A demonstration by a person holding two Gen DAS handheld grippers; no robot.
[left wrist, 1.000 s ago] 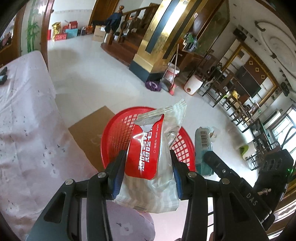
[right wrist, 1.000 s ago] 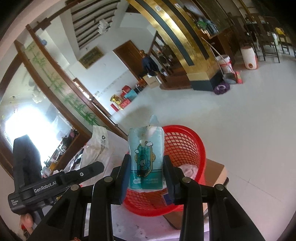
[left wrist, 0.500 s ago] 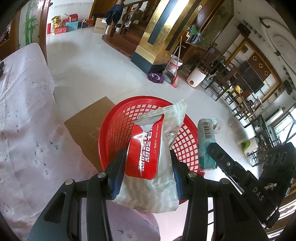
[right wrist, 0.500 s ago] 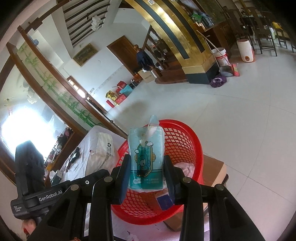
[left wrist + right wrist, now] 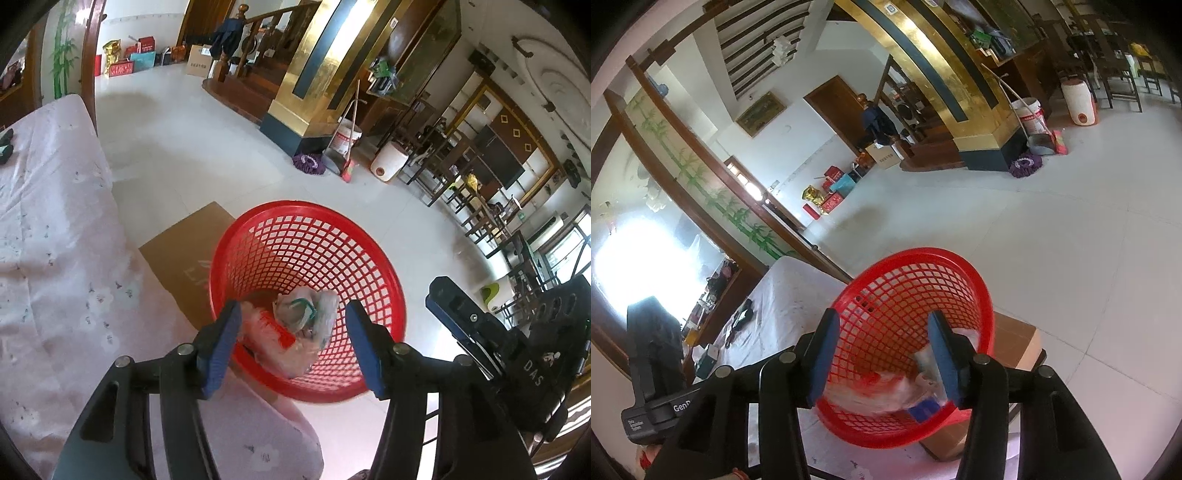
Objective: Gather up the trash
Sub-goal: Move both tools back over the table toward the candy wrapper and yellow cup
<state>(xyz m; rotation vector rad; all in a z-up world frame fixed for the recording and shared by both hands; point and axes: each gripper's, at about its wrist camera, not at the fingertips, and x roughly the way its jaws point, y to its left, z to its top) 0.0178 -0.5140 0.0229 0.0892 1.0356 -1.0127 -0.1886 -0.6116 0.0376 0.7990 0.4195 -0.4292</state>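
A: Left hand-held gripper [image 5: 291, 345]?
B: Jaws apart and opening, nothing between the blue pads [image 5: 223, 350]. It points down into the red basket [image 5: 306, 229], which sits straight ahead of and below it.

A: Trash?
B: Crumpled wrappers [image 5: 295, 332] lie at the bottom of the basket, right past the fingertips. A red-and-white packet and a clear crinkled one with some green on it. Not touching the pads.

A: Right hand-held gripper [image 5: 882, 354]?
B: Same: jaws apart and opening, nothing clamped. The basket [image 5: 912, 258] is just ahead of it, and the wrappers [image 5: 886, 391] show blurred low in the basket, between and below the fingers. A small blue piece sits near its right finger; can't tell what it is.

A: What's under the basket?
B: A flat cardboard box [image 5: 184, 251] on the white tiled floor [image 5: 192, 155]; in the right wrist view the box [image 5: 1015, 343] sticks out beyond the basket on the far right.

A: Anything beside them?
B: A surface under a pale flowered cloth [image 5: 55, 229] runs along the left of the left hand-held gripper, its edge just beside the basket. In the left wrist view the other hand-held gripper shows at far right, near the basket rim.
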